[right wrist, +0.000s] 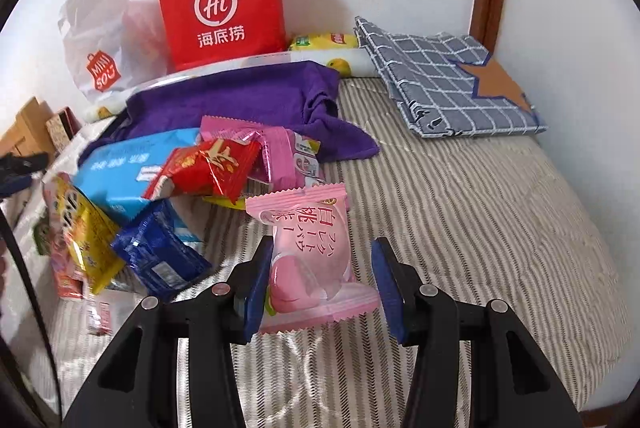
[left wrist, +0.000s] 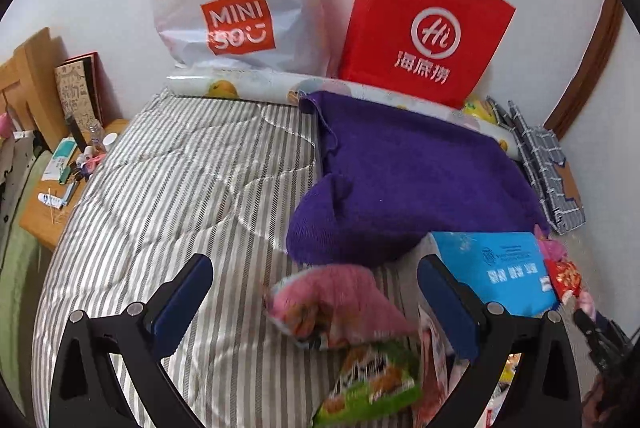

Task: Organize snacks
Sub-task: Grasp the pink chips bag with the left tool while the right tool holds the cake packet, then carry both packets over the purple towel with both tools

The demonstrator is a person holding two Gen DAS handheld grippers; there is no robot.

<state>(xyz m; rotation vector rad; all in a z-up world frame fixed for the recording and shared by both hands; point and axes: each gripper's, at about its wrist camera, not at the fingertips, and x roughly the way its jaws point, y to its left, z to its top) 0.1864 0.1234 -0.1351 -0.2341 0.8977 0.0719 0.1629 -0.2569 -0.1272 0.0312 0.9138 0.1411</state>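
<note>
**A:** Low in the left wrist view, how does the left gripper (left wrist: 316,264) stand?

**B:** Its fingers are spread wide and grip nothing. A blurred pink bag (left wrist: 340,300) lies on the striped bed (left wrist: 180,188) between them, touching neither, with a green bag (left wrist: 372,384) below it at the bottom edge.

**A:** And further up?

**B:** A purple cloth (left wrist: 400,180) is at centre right and a blue pack (left wrist: 496,264) is beside the right finger. A white bag (left wrist: 240,8) and a red bag (left wrist: 424,28) stand against the wall at the top.

**A:** Now the right wrist view.

**B:** The right gripper (right wrist: 322,245) has its fingers drawn in on a peach pack (right wrist: 304,220) at lower centre. The left finger lies against its side and the right one meets its lower corner. More snacks are heaped at the left, among them a red pack (right wrist: 208,168). A checked cloth (right wrist: 448,80) lies at the upper right.
</note>
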